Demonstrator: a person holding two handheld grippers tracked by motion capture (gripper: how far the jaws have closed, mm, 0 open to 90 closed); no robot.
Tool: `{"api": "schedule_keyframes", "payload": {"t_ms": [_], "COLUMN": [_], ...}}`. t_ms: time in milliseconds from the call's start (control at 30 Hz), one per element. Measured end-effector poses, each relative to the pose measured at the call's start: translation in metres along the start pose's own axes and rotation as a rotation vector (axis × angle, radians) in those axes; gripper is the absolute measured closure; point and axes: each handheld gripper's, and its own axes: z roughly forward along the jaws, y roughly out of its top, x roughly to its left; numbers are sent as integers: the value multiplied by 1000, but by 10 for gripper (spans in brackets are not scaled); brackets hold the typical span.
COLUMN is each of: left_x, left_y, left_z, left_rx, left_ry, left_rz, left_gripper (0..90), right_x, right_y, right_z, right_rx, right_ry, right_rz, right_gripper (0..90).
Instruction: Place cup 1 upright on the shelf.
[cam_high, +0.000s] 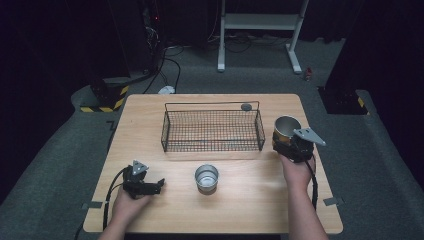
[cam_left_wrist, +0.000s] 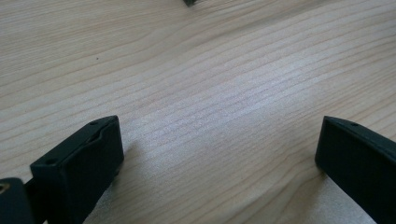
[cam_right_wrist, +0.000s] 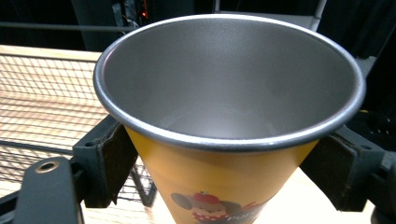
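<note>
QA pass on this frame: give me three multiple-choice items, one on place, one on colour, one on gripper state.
1. Where does the silver cup stand?
A. inside the basket
B. on the table in front of the basket
C. in the left gripper

2. What colour is the outside of the held cup?
A. yellow-orange
B. blue
C. green

3. How is the left gripper?
A. shut on a cup
B. shut on a lid
C. open, holding nothing

Answers: 1 B, it sits on bare wood nearer the person than the basket. 2 A, the right gripper view shows its wall. 3 C, its jaws stand wide apart over the table.
</note>
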Motion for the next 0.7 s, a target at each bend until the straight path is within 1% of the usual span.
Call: {"api": "schedule_keyframes", "payload": {"t_ms": [100, 167, 200, 233, 367, 533, 700], "left_x": [-1, -1, -1, -1, -1, -1, -1], "left_y": [-1, -1, -1, -1, -1, -1, -1], "left_z": [0, -1, -1, 0, 0, 0, 0], "left_rx": [-3, -5, -4, -4, -4, -4, 2], "left_ry": [2, 6, 7, 5, 6, 7, 7], "left_rz": [-2, -10, -6, -11, -10, -12, -14], "left_gripper": [15, 15, 15, 15, 13, 13, 6], "right_x": [5, 6, 8, 9, 11, 19, 27], "right_y": [4, 6, 7, 8, 11, 18, 26], "right_z": [-5, -7, -8, -9, -10, -14, -13], "right_rx": [-4, -5, -10, -8, -15, -33, -34], "right_ry": [4, 9, 10, 11, 19, 39, 55], "right_rz": [2, -6, -11, -10, -2, -1, -20], "right_gripper": [164, 164, 164, 164, 164, 164, 164]}}
